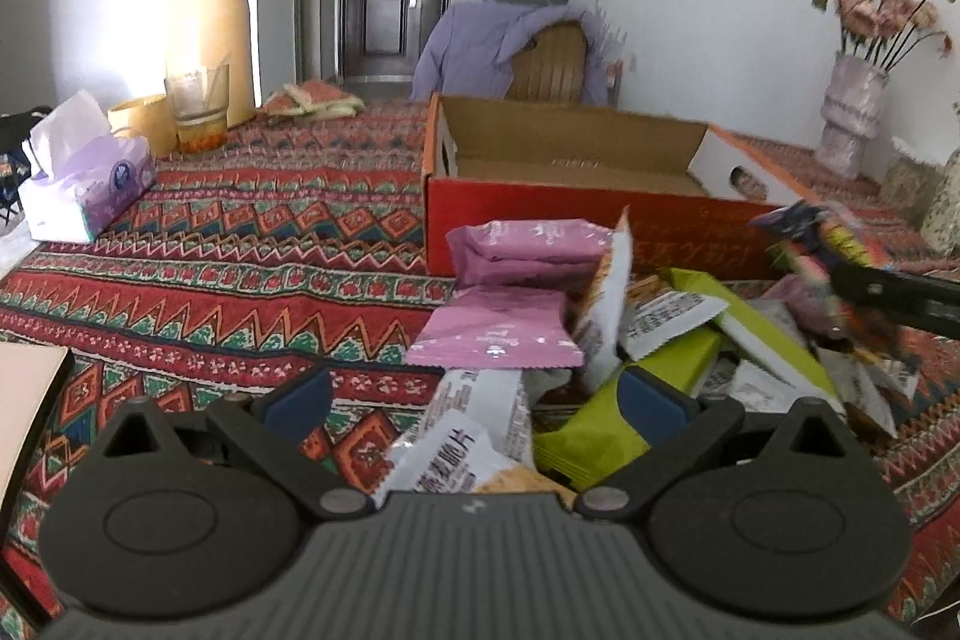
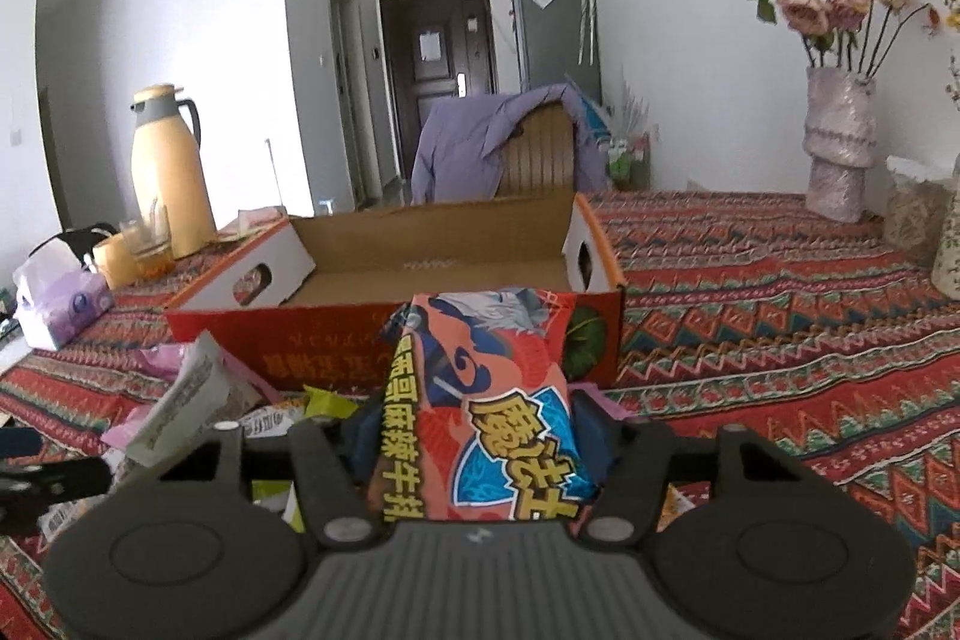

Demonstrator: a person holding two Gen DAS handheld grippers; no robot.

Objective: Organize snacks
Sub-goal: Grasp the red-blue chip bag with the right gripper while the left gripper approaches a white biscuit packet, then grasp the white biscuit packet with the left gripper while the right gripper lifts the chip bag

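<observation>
My right gripper clamps an orange-red snack packet with bold yellow Chinese lettering, near the red cardboard box; my left gripper hangs released.

My right gripper, black with dark blue pads, is showing an orange-red snack packet printed with yellow lettering, a blue patch and a grey-white cartoon figure. My left gripper is wearing the same black and blue. Under it the pile is showing two pale purple packets, a lime-green wrapper and a white packet with black characters. The shallow cardboard box is looking red outside, brown inside, with white end flaps. The tablecloth is carrying red, green and orange zigzag and diamond bands.
</observation>
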